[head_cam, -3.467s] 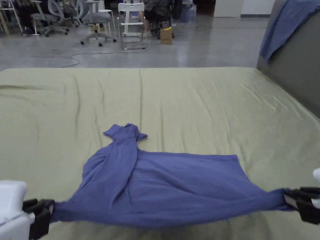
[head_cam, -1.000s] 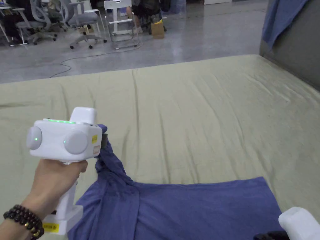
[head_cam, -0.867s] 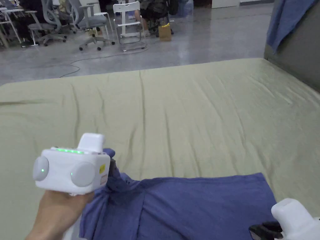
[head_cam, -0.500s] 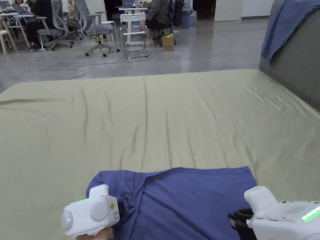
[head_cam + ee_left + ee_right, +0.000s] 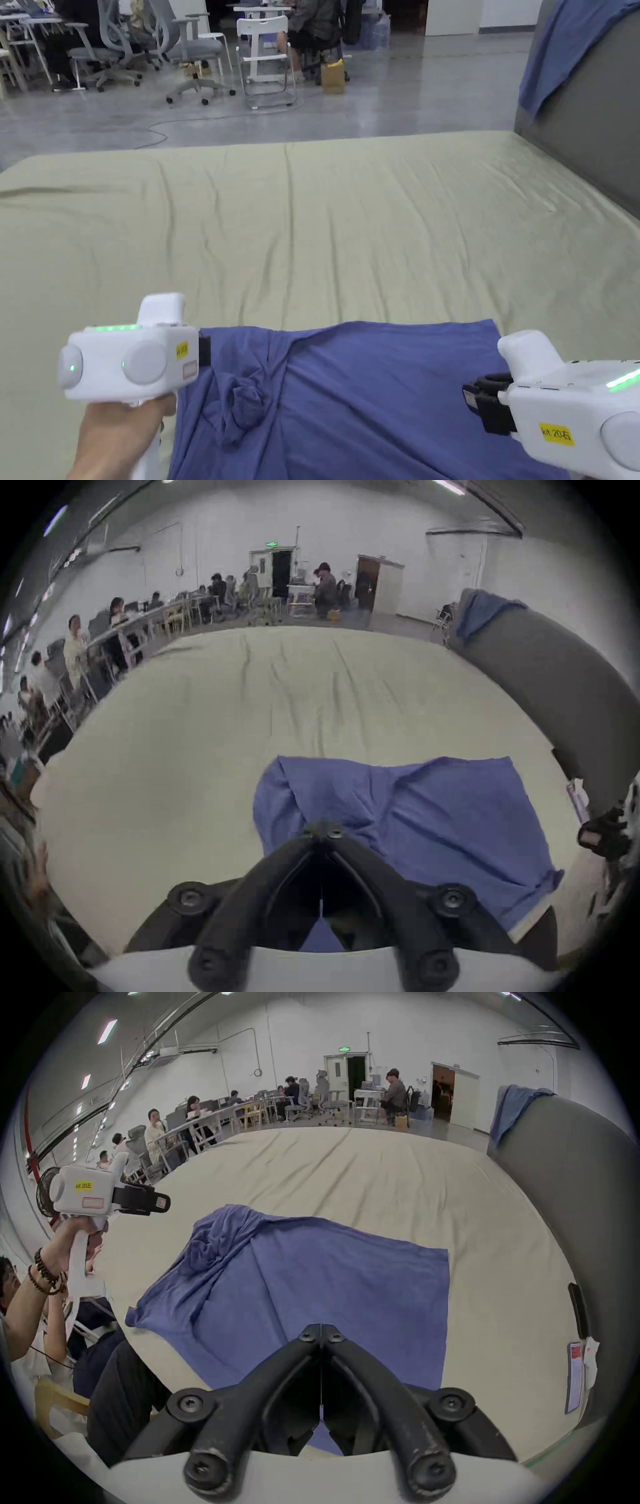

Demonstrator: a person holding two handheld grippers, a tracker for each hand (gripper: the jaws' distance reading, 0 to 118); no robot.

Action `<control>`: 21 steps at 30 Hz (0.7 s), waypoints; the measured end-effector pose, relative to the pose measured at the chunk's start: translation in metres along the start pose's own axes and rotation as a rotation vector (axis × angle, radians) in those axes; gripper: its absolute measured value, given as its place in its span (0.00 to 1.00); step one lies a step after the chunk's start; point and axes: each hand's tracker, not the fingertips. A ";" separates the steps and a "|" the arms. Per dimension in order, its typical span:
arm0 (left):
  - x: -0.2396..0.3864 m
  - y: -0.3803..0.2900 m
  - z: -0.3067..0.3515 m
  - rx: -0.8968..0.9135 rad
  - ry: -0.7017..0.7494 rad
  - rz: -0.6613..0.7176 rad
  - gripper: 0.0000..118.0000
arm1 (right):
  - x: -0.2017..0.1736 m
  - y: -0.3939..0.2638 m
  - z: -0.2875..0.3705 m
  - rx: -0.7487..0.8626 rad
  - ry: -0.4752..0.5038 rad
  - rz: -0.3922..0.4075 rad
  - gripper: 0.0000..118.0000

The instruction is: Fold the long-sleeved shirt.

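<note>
Since the stretched-out hold of a few seconds ago, both grippers have let go of the blue shirt [image 5: 375, 400] and lifted off it — the sleeve that lay out toward the far side now sits bunched in a small wad [image 5: 245, 400] on the shirt's left part. The left gripper [image 5: 157, 1202] is raised in the air above the shirt's left edge, held by a hand [image 5: 119, 431] with a beaded bracelet [image 5: 43, 1274] at the wrist. In the left gripper view its jaws meet at the tips with nothing between them. The right gripper [image 5: 321, 1333] hovers over the shirt's near right part, its jaws likewise pressed together and empty.

The shirt lies on the near side of the pale green bed sheet [image 5: 350, 225], roughly rectangular, its far edge straight and its right corner flat; the left side is rumpled, with a diagonal fold running toward the wad. No container is on the bed. A grey headboard [image 5: 594, 125] stands at the right with another blue cloth [image 5: 562, 44] draped over its top. Beyond the bed — office chairs [image 5: 187, 44] and seated people on a grey floor.
</note>
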 end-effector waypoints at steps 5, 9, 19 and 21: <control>-0.007 0.044 -0.065 -0.049 0.012 0.005 0.12 | 0.011 0.010 -0.020 -0.029 -0.042 0.001 0.00; -0.014 0.057 -0.125 -0.182 0.016 0.031 0.95 | 0.023 0.014 -0.041 -0.053 -0.073 -0.005 0.00; -0.006 0.027 -0.168 -0.280 0.071 0.103 0.70 | 0.076 0.046 -0.095 -0.076 -0.120 -0.097 0.00; 0.004 0.030 -0.152 -0.209 -0.097 0.099 0.06 | 0.096 0.066 -0.108 -0.059 -0.164 -0.113 0.00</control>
